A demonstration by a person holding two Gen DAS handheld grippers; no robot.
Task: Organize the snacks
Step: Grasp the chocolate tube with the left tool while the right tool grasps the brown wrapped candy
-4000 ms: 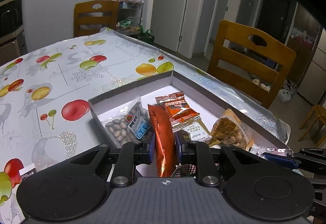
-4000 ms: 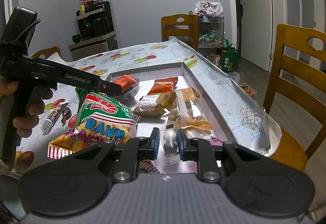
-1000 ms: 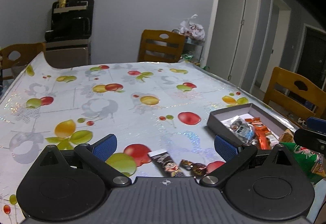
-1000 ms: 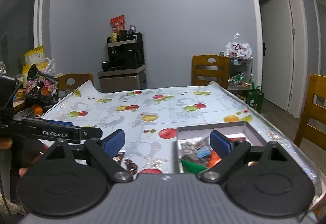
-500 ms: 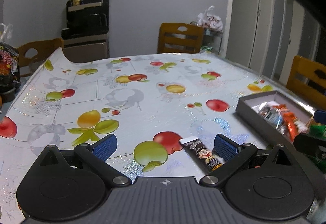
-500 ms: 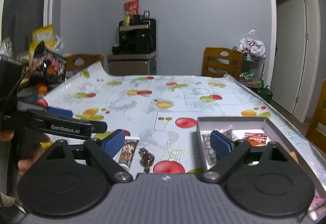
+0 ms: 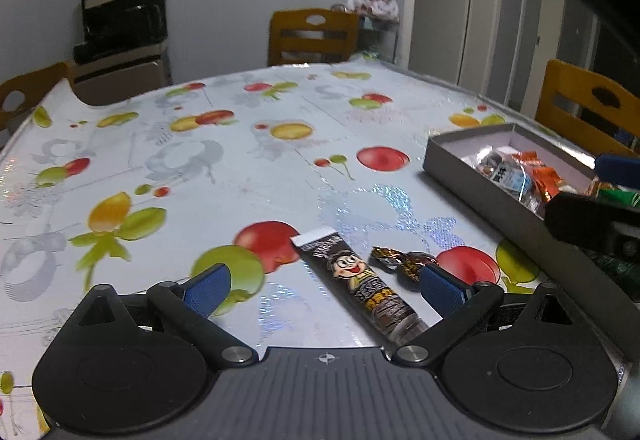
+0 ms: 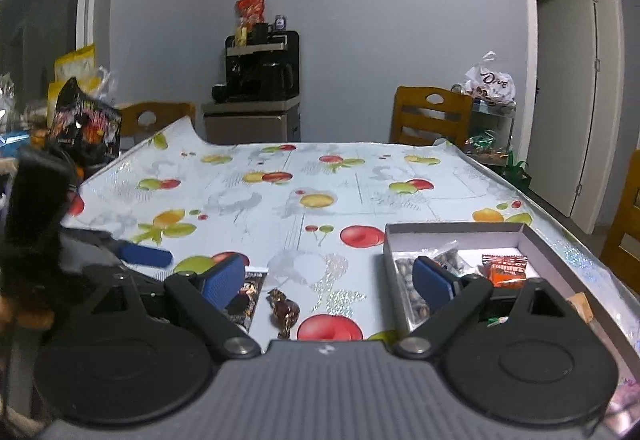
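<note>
tablecloth (image 7: pixel 224 176): I see white with red, yellow and green fruit prints
my left gripper (image 7: pixel 324 286): black body, blue pads
my right gripper (image 8: pixel 334 278): black body, blue pads
snack stick (image 7: pixel 362 286): dark brown wrapper, cartoon face, white end
candy (image 7: pixel 402 262): brown and gold wrapper
box (image 7: pixel 476 176): grey outside, white inside
chairs (image 8: pixel 430 116): orange-brown wood

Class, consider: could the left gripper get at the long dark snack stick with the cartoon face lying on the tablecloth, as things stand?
Probably yes. The left gripper is open, the snack stick lies flat between its fingers, and nothing covers it; only a wrapped candy lies close beside it.
</note>
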